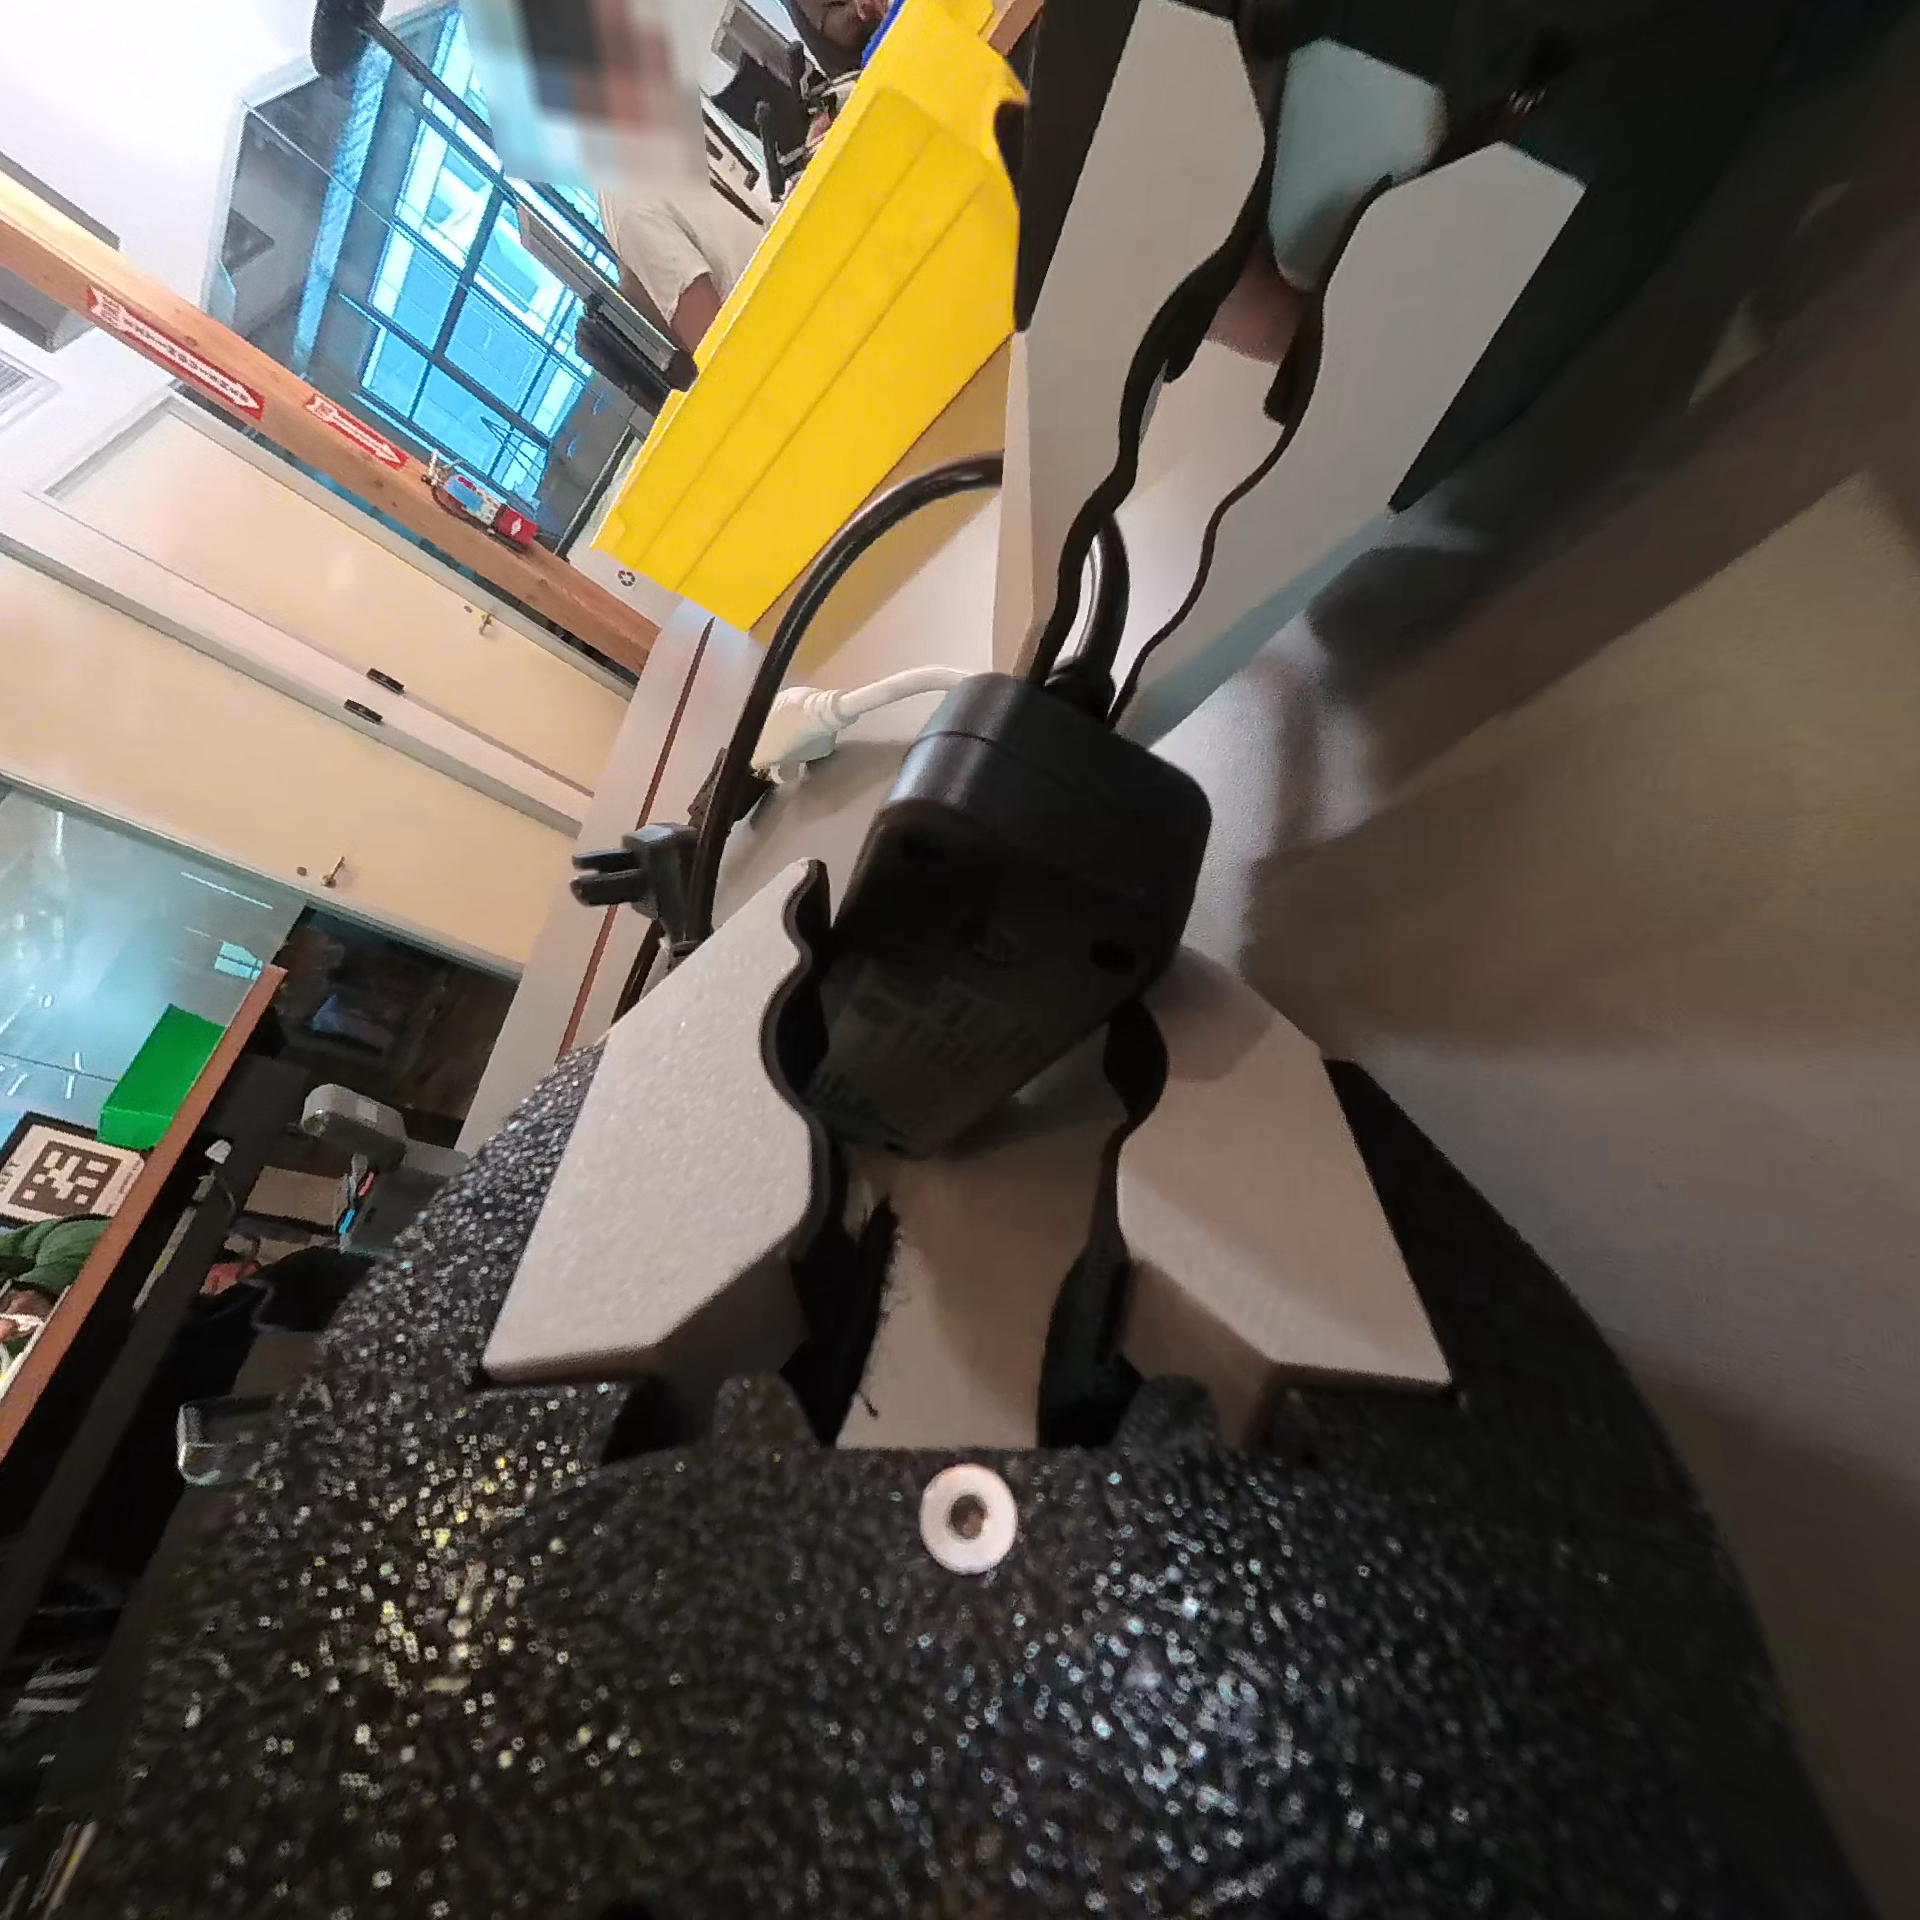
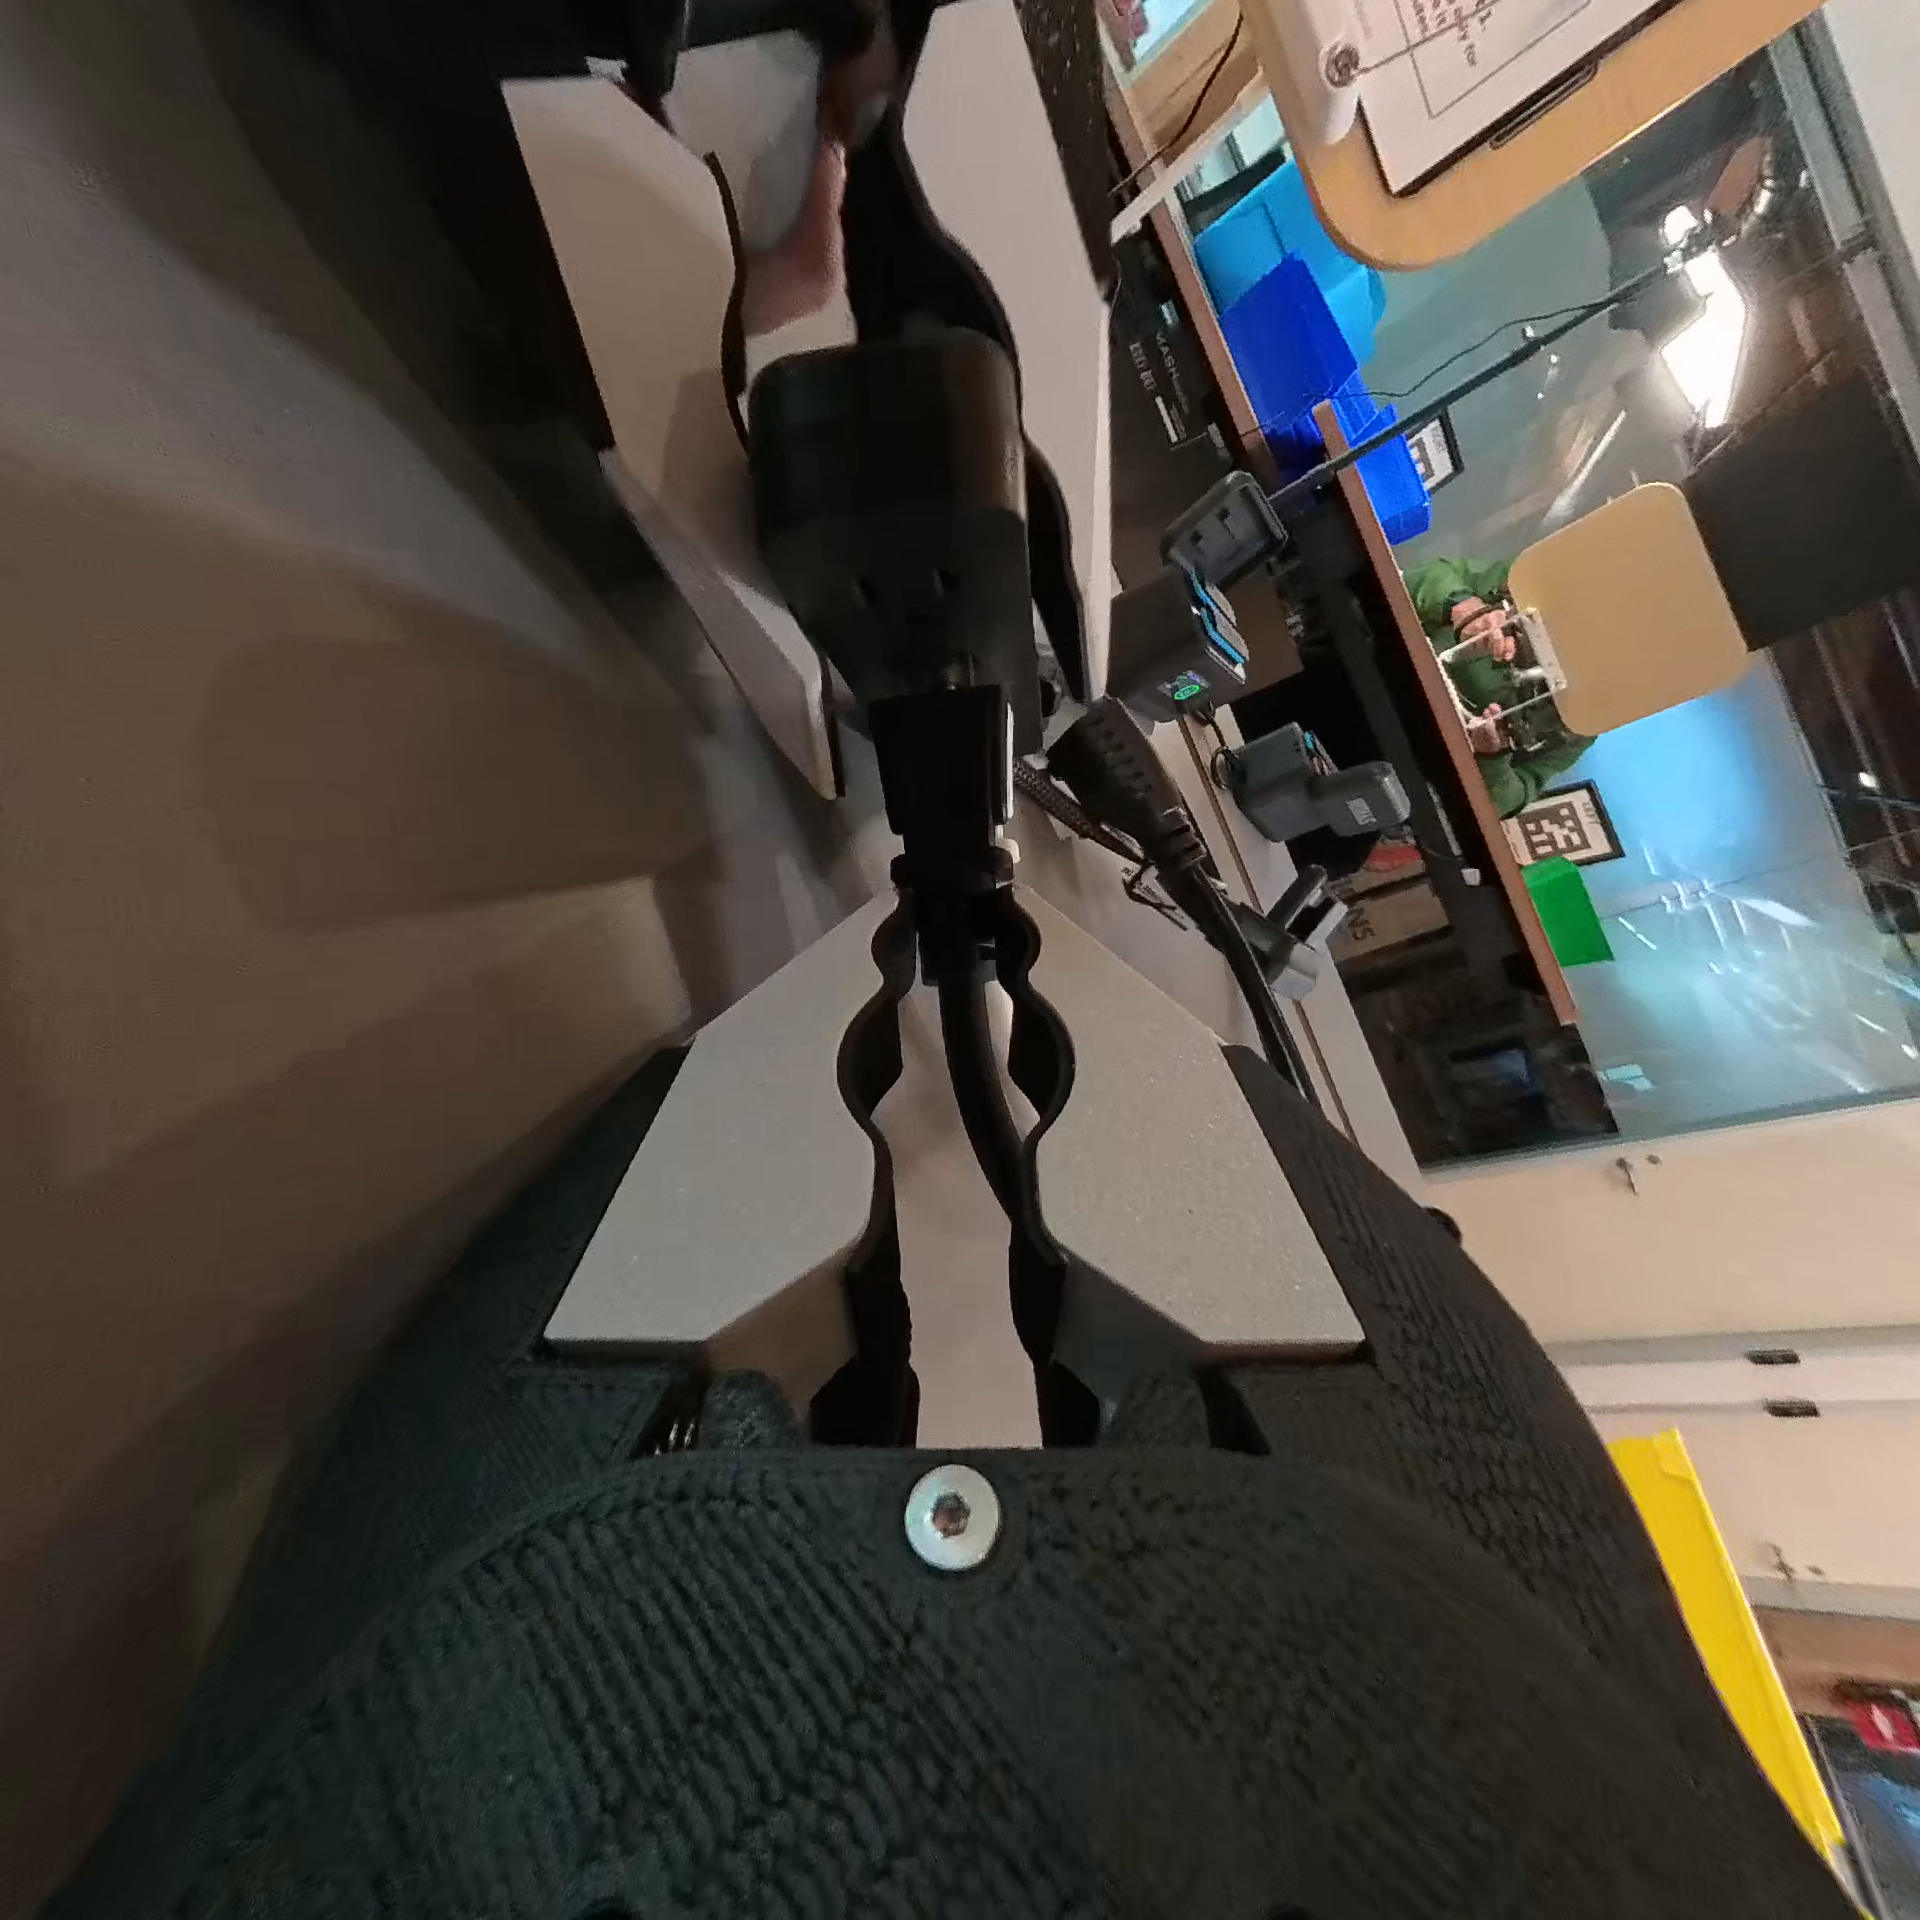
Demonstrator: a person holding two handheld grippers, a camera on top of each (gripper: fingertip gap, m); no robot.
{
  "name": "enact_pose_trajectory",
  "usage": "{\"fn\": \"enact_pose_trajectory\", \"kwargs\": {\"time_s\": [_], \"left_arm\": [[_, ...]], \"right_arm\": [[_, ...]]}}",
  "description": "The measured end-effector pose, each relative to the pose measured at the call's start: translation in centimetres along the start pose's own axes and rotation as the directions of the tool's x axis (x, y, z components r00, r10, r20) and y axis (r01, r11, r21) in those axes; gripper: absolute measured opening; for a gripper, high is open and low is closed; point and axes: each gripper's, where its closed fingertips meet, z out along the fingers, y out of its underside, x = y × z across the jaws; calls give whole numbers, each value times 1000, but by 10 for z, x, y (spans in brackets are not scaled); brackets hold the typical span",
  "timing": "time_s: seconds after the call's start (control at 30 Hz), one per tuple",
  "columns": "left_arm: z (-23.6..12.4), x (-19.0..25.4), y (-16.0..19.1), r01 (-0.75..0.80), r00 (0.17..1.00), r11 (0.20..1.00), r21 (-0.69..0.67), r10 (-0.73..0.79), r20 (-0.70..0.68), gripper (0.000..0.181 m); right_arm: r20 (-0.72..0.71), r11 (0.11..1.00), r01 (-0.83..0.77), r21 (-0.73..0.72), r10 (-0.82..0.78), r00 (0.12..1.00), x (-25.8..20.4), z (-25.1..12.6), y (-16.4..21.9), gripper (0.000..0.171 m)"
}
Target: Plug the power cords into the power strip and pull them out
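My left gripper (image 1: 987,977) is shut on a small black power strip (image 1: 1023,894), with the grey fingers (image 1: 717,1039) on both its sides. My right gripper (image 2: 956,930) is shut on the black power cord (image 2: 961,1049) just behind its plug (image 2: 940,758). The plug sits in the face of the power strip (image 2: 883,499). The two grippers face each other. In the left wrist view the right gripper (image 1: 1138,540) shows beyond the strip, closed around the cord (image 1: 1101,592). In the right wrist view the left gripper's fingers (image 2: 644,270) flank the strip.
A white plug (image 1: 816,717) and a black cable (image 1: 821,582) lie on the white table (image 1: 935,613) behind the strip. Yellow bins (image 1: 831,364) stand farther back. In the right wrist view another black plug (image 2: 1117,764), chargers (image 2: 1226,540) and blue bins (image 2: 1309,343) sit alongside. Only a small space, under 4 cm, lies between the two pairs of fingers.
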Motion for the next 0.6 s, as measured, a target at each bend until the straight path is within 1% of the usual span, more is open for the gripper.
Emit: {"fn": "enact_pose_trajectory", "kwargs": {"time_s": [0.07,0.13,0.17,0.23,0.3,0.33,0.4,0.47,0.5,0.6], "left_arm": [[-1,0,0,-5,1000,1000,-2,5,8,52],[-2,1,0,5,1000,1000,-12,-5,2,58],[-3,2,0,-2,1000,1000,-24,2,0,63],[-3,-6,4,-51,996,996,-76,56,63,80],[-6,-15,9,-90,987,988,-122,105,118,92],[-7,-15,10,-100,987,986,-130,115,114,93],[-8,-13,13,-101,989,987,-129,114,94,86],[-9,-4,15,-120,992,985,-126,125,30,66],[-9,-2,15,-141,989,983,-121,145,23,62],[-10,-1,19,-220,975,965,-146,223,4,59]], "right_arm": [[1,1000,12,-8,-12,1000,-1,2,2,13],[4,1000,28,1,-28,1000,-2,2,1,13],[1,1000,30,6,-30,1000,-2,2,0,13],[-2,1000,24,4,-24,1000,-1,2,1,13],[-3,1000,24,7,-24,1000,-1,1,1,13],[-3,999,32,7,-32,999,-1,2,2,13],[-8,999,54,4,-54,999,-2,2,2,14],[-17,997,76,2,-76,997,-1,2,2,14],[-21,997,83,1,-83,996,-1,2,2,14],[-25,994,107,-15,-108,994,-2,2,3,14]]}}
